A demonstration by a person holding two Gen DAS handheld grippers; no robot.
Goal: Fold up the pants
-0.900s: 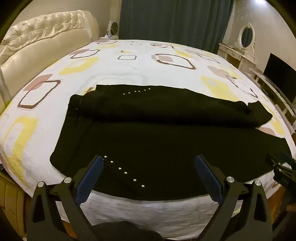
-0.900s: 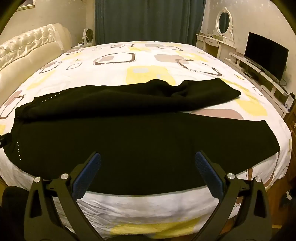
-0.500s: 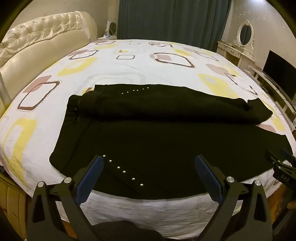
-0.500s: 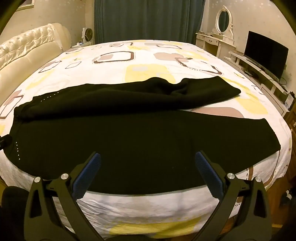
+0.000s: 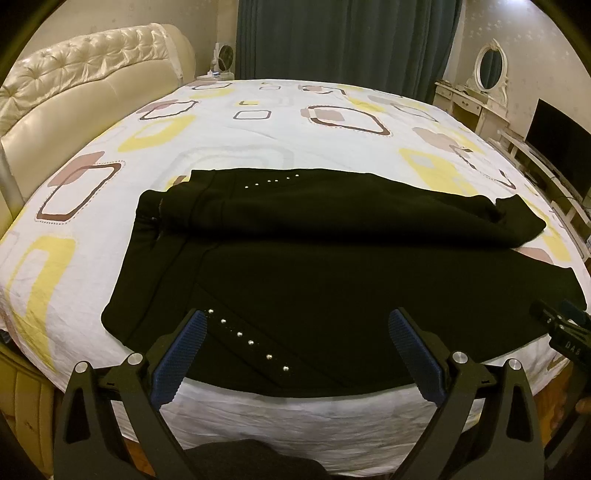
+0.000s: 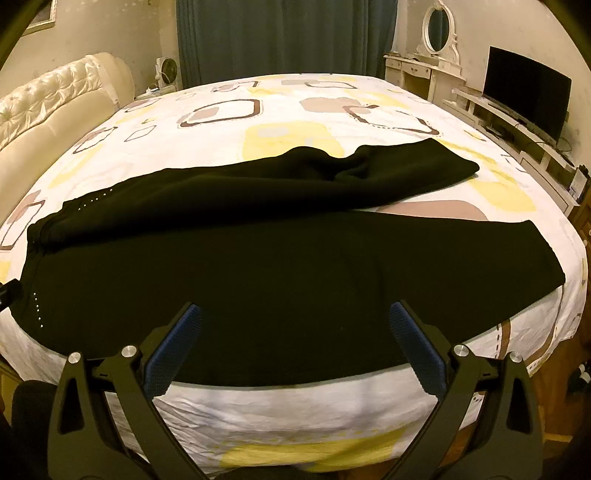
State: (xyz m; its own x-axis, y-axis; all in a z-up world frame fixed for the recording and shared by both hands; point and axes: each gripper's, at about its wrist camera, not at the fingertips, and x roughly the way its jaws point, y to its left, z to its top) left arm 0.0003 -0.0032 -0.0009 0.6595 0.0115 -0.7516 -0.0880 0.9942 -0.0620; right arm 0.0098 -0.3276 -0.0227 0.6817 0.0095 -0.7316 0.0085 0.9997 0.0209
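bed (image 5: 258, 140) with patterned sheet, cream tufted headboard (image 5: 85, 81), teal curtain (image 5: 343, 37), small fan (image 5: 223, 62), vanity mirror (image 6: 437, 24), dark TV (image 6: 524, 92)

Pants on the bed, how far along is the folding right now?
Done: the black pants are spread flat on the bed, legs side by side, the far leg a bit rumpled. In hand: nothing; the left tool and right tool are open above the near edge, gripping no cloth. Left: every fold, starting with laying one leg over the other.

Black pants (image 5: 332, 280) lie on a white, yellow-and-brown-patterned bedsheet (image 5: 258, 147).
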